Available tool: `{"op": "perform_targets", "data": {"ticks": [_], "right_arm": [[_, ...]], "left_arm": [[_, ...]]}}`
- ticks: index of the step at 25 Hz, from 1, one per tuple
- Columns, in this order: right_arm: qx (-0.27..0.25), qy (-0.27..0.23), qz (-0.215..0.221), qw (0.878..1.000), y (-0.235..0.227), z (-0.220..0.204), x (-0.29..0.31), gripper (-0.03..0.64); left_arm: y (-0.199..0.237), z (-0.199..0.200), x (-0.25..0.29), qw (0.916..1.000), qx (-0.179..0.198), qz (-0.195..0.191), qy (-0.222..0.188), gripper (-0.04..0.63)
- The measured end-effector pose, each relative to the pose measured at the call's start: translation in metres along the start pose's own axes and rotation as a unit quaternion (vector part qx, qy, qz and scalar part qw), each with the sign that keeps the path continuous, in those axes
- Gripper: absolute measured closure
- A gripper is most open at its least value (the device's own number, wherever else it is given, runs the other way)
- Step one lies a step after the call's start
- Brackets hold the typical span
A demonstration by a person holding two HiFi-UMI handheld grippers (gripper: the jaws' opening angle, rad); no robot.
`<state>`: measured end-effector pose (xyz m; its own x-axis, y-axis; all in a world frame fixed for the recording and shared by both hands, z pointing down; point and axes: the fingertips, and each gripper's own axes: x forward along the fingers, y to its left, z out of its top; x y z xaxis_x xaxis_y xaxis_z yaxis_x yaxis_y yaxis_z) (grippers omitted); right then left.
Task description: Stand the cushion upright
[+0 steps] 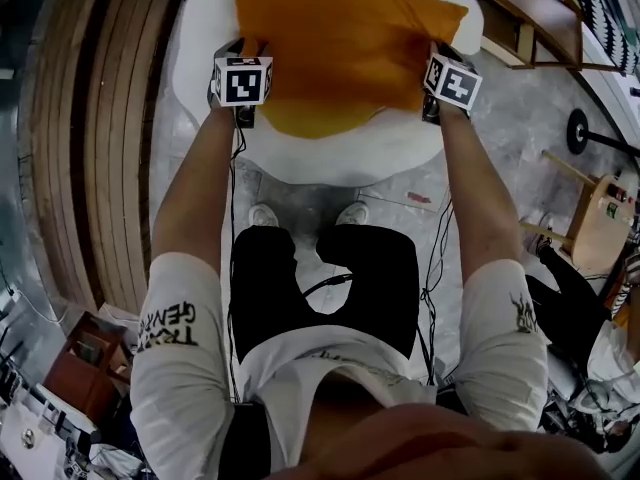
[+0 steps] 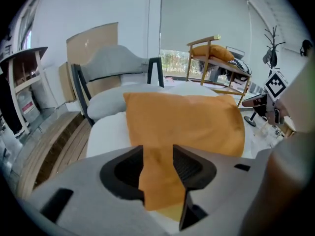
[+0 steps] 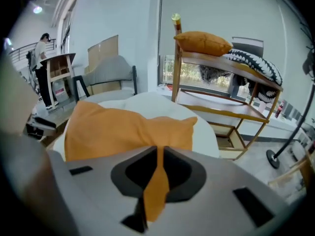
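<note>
An orange cushion (image 1: 330, 38) rests on a round white seat (image 1: 340, 158) in front of me, its near edge towards both grippers. My left gripper (image 1: 248, 53) is at the near left corner. In the left gripper view its jaws (image 2: 157, 166) stand apart, with a fold of the cushion (image 2: 187, 127) loose between them. My right gripper (image 1: 437, 58) is at the near right corner. In the right gripper view its jaws (image 3: 160, 168) pinch a thin strip of the cushion (image 3: 123, 129). The far edge of the cushion sits higher than the near one.
A wooden shelf rack (image 3: 221, 112) stands right of the seat, with another orange cushion (image 3: 204, 42) and a patterned one (image 3: 256, 60) on top. A grey chair (image 2: 113, 63) is behind the seat. Wooden steps (image 1: 90, 118) lie to the left, a wooden stool (image 1: 600, 218) to the right. A person (image 3: 42, 68) stands far off.
</note>
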<state>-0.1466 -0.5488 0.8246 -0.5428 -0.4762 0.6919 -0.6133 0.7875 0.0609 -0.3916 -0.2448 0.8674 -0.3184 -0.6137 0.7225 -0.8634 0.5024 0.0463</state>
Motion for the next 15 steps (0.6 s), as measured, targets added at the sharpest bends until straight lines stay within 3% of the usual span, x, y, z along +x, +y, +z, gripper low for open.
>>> {"op": "perform_targets", "data": {"ticks": [1,4,5,11,13,15], "right_arm": [[-0.004,-0.011,0.011,1.0,0.007,0.007,-0.012,0.58],[-0.023,-0.038,0.054,0.998,0.038,0.028,-0.055,0.589],[-0.026,-0.042,0.062,0.997,0.046,0.034,-0.072,0.589],[0.001,-0.089,0.102,0.991,0.104,0.064,-0.196,0.591],[0.011,-0.105,0.108,0.989,0.124,0.075,-0.233,0.591],[0.013,-0.121,0.108,0.987,0.14,0.09,-0.268,0.591]], "left_arm": [[-0.001,0.008,-0.012,1.0,0.003,0.003,-0.007,0.414],[-0.005,0.036,-0.06,0.9996,0.002,0.005,-0.026,0.559],[-0.008,0.045,-0.077,0.9996,-0.004,0.002,-0.028,0.573],[-0.043,0.091,-0.188,0.9939,-0.085,-0.031,-0.064,0.575],[-0.053,0.111,-0.222,0.9923,-0.085,-0.033,-0.084,0.575],[-0.067,0.13,-0.257,0.9926,-0.06,-0.032,-0.101,0.575]]}}
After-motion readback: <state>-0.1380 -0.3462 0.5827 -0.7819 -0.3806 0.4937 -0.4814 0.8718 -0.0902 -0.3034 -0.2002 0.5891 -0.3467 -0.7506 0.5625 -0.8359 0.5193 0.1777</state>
